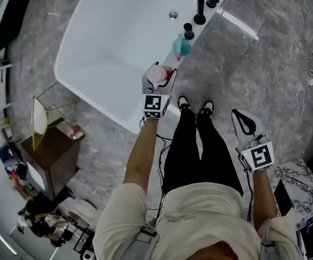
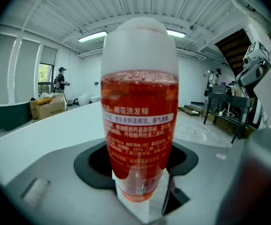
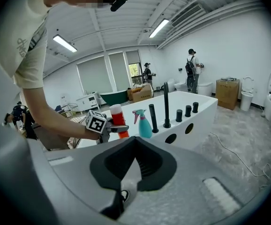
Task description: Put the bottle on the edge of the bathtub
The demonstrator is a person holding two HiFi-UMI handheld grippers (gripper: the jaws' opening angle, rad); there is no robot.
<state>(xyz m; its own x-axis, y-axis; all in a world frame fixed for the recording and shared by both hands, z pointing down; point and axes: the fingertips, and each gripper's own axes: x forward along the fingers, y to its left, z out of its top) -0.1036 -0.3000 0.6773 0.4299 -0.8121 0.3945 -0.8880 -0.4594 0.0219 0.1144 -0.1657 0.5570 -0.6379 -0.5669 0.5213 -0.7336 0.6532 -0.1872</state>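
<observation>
left gripper [image 1: 157, 86] is pinching the red bottle [image 1: 160, 75] low on its body, jaws spread wide around it. it sits upper middle of the head view, right over the bathtub [image 1: 129, 122] rim, just below the teal spray bottle [image 1: 181, 46]. in the left gripper view the bottle [image 2: 139, 116] stands upright and fills the centre of the frame. can't tell if its base is actually down on the edge yet. right gripper [image 1: 246, 122] hangs at lower right over the floor, jaws pressed together on nothing.

what i'd worry about: it's a tall bottle gripped near the bottom, so letting go before the base sits flat could tip it into the tub or onto the floor. the spray bottle is also near, so sliding further up the rim might knock it over. and a jaw could drag the bottle sideways while backing off.
</observation>
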